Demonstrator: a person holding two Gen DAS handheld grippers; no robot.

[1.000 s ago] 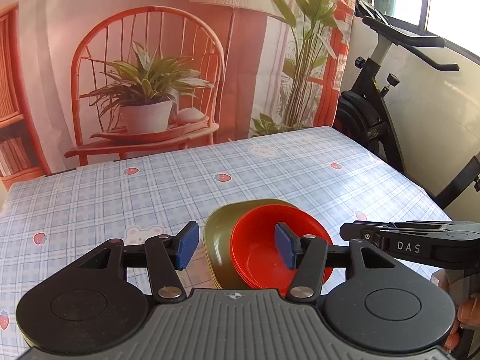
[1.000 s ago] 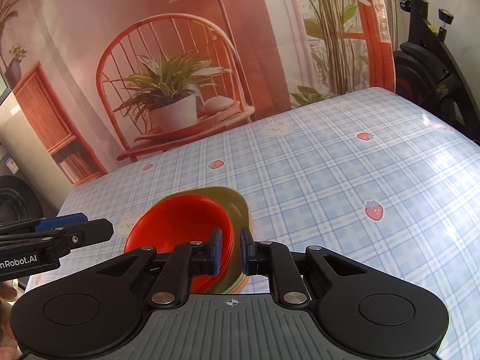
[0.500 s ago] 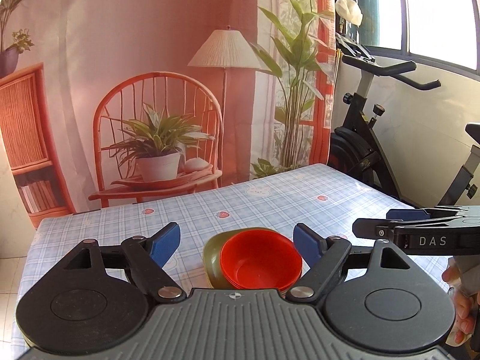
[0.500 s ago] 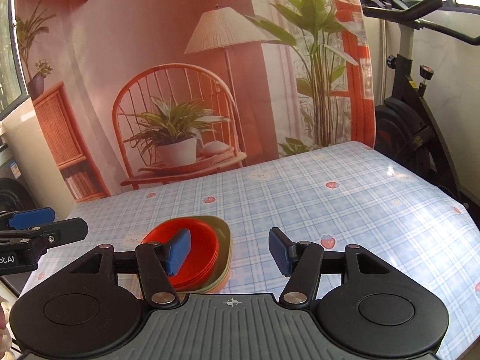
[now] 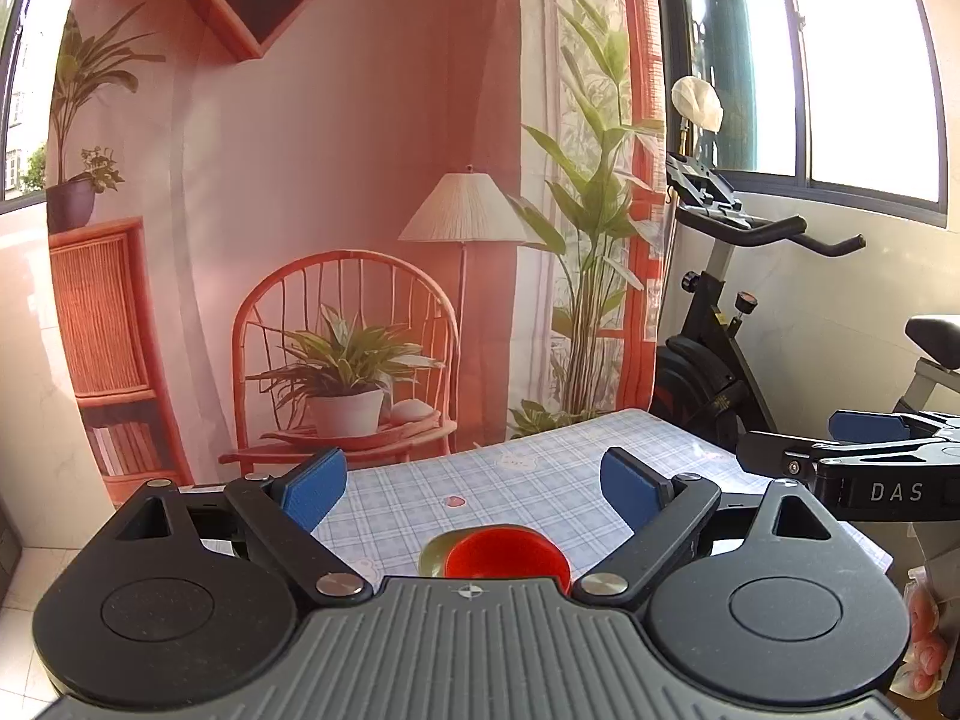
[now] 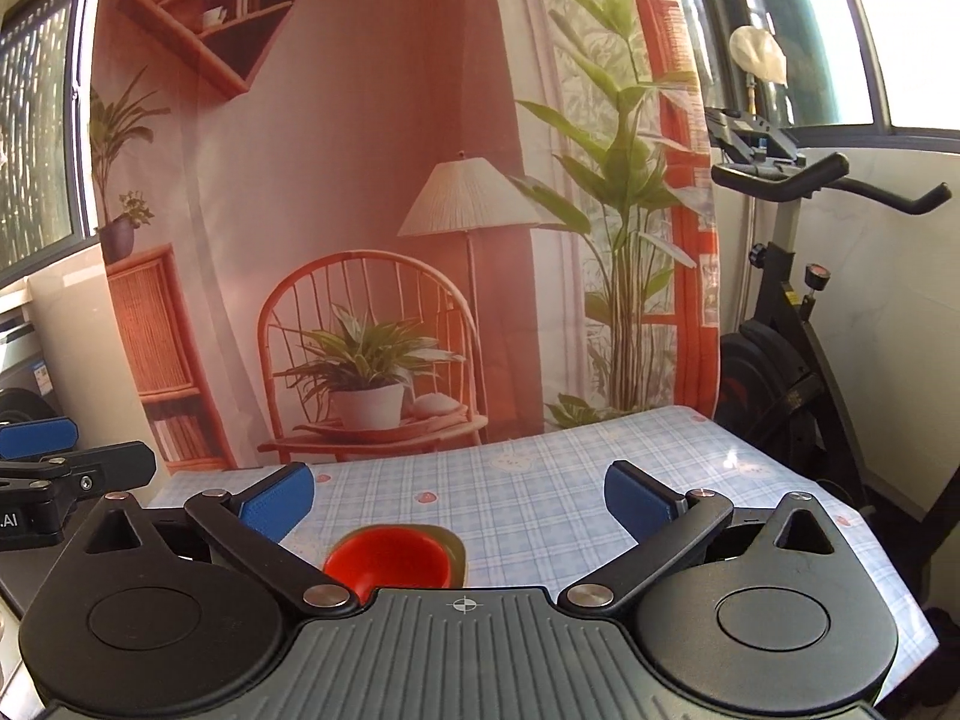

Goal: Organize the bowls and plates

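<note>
Left gripper (image 5: 474, 489) and right gripper (image 6: 459, 495): jaws just opened wide, nothing between them. Red bowl (image 5: 507, 558) nested in what appears an olive plate (image 5: 433, 555), table (image 6: 540, 498) at 6 o'clock.

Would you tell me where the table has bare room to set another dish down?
Most of the table is bare: the whole far stretch toward the backdrop and the right side toward the exercise bike. Only the near middle is taken, by the red bowl nested in the green dish.

Desk (image 5: 540, 480): blue plaid cloth with strawberry print.
On desk: olive plate (image 5: 433, 558), near edge.
In plate: red bowl (image 5: 510, 555).
</note>
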